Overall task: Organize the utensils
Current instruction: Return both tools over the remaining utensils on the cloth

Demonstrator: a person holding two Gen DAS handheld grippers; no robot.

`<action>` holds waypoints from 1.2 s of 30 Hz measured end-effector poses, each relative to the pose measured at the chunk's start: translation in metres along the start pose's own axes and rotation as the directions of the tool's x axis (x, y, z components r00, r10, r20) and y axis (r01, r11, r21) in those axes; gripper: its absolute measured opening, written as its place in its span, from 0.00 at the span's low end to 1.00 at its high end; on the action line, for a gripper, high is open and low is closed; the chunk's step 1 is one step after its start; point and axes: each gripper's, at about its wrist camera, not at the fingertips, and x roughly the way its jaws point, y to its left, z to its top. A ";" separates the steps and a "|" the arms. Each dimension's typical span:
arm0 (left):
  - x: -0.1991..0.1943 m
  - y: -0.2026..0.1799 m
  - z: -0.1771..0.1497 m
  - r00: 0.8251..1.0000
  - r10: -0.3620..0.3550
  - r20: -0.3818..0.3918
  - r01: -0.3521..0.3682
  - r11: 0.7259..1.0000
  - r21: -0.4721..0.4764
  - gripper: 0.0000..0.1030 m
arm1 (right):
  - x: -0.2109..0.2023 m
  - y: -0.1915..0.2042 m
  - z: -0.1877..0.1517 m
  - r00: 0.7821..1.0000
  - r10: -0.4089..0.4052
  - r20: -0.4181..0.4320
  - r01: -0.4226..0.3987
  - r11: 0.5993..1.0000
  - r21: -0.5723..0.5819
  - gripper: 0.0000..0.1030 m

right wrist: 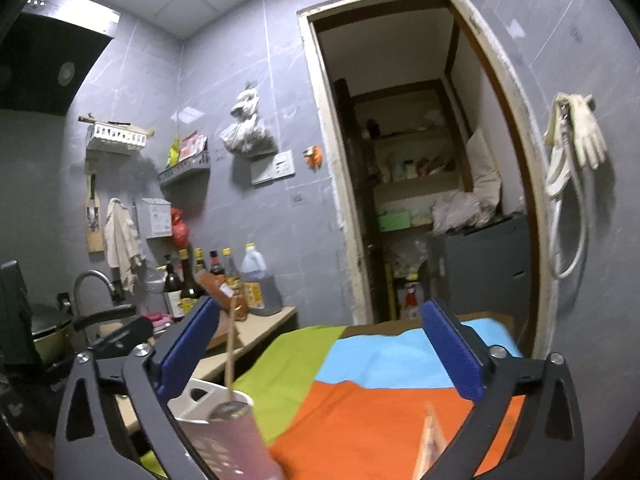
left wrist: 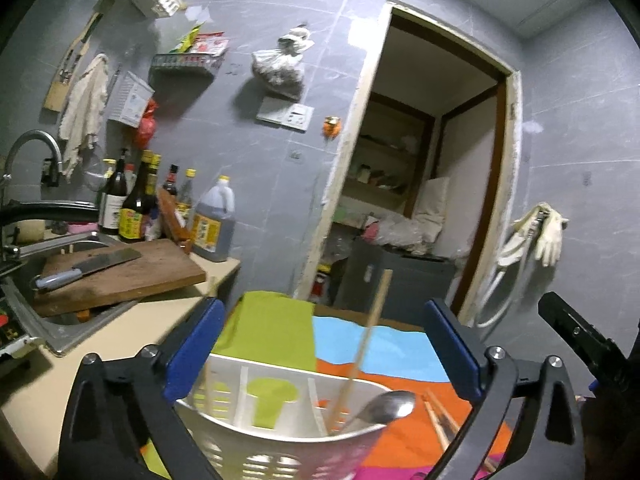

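A white slotted utensil holder stands on a cloth of green, blue and orange patches. It holds a metal spoon and wooden chopsticks. My left gripper is open, its blue pads on either side of the holder, above it. More chopsticks lie on the orange patch to the right. In the right wrist view the holder is at lower left with a chopstick sticking up. My right gripper is open and empty above the cloth. A blurred chopstick end shows low right.
A sink with a wooden cutting board and cleaver is at left. Sauce bottles and an oil jug stand on the counter against the grey tiled wall. An open doorway lies behind the table.
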 end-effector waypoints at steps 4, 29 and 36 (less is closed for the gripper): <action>-0.002 -0.021 -0.002 0.999 -0.041 -0.014 0.042 0.998 0.043 0.98 | -0.012 -0.013 0.002 1.000 -0.027 -0.002 0.027 0.999 -0.046 1.00; 0.023 -0.118 -0.110 0.901 -0.067 -0.428 0.161 0.969 0.187 0.98 | -0.031 -0.111 -0.060 0.898 -0.195 -0.394 0.162 0.980 -0.116 0.92; 0.042 -0.131 -0.140 0.808 -0.036 -0.588 0.187 0.962 0.199 0.97 | -0.016 -0.133 -0.087 0.809 -0.151 -0.567 0.135 0.988 -0.071 0.69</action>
